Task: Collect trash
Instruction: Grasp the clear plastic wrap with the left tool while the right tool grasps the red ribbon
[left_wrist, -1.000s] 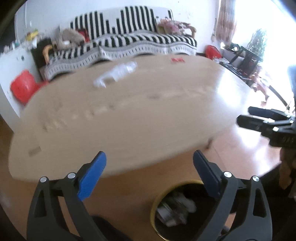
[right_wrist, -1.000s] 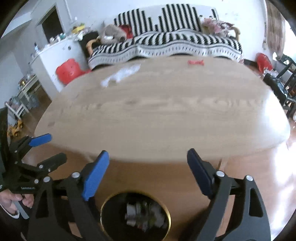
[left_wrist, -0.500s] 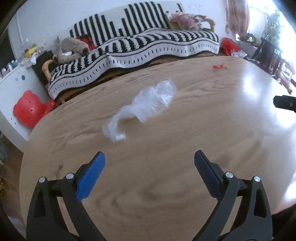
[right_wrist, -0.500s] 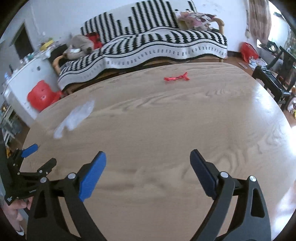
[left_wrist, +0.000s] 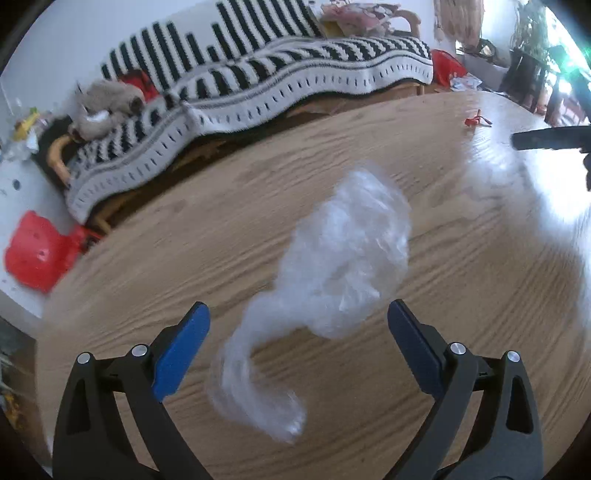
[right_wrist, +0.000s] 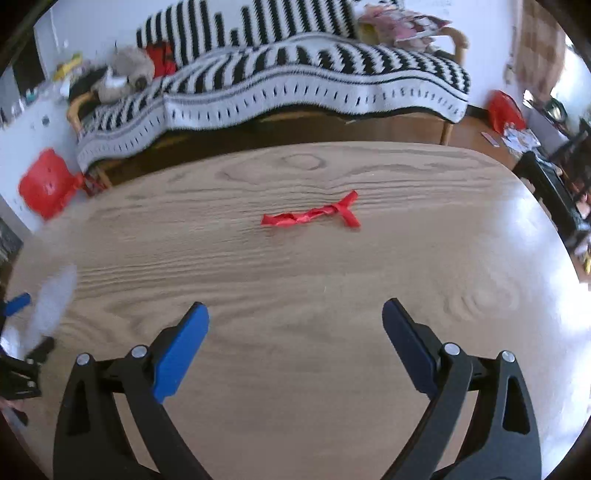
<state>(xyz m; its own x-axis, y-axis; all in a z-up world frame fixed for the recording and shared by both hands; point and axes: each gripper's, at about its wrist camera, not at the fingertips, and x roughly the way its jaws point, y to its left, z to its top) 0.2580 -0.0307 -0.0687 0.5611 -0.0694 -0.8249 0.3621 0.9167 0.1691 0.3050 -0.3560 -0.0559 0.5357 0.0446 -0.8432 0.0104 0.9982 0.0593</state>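
Over the near part of the wooden table (right_wrist: 295, 369) the right gripper (right_wrist: 295, 343) stands wide, its jaws having just been opening, nothing between them; the left gripper (left_wrist: 299, 347) gapes likewise, the clear plastic wrap (left_wrist: 332, 273) lying on the table between its tips, untouched; farther across the table lies a red wrapper (right_wrist: 310, 216); beyond the table's far edge stands a striped sofa (right_wrist: 295, 85), a red stool (right_wrist: 46, 184) off the table's far left corner.
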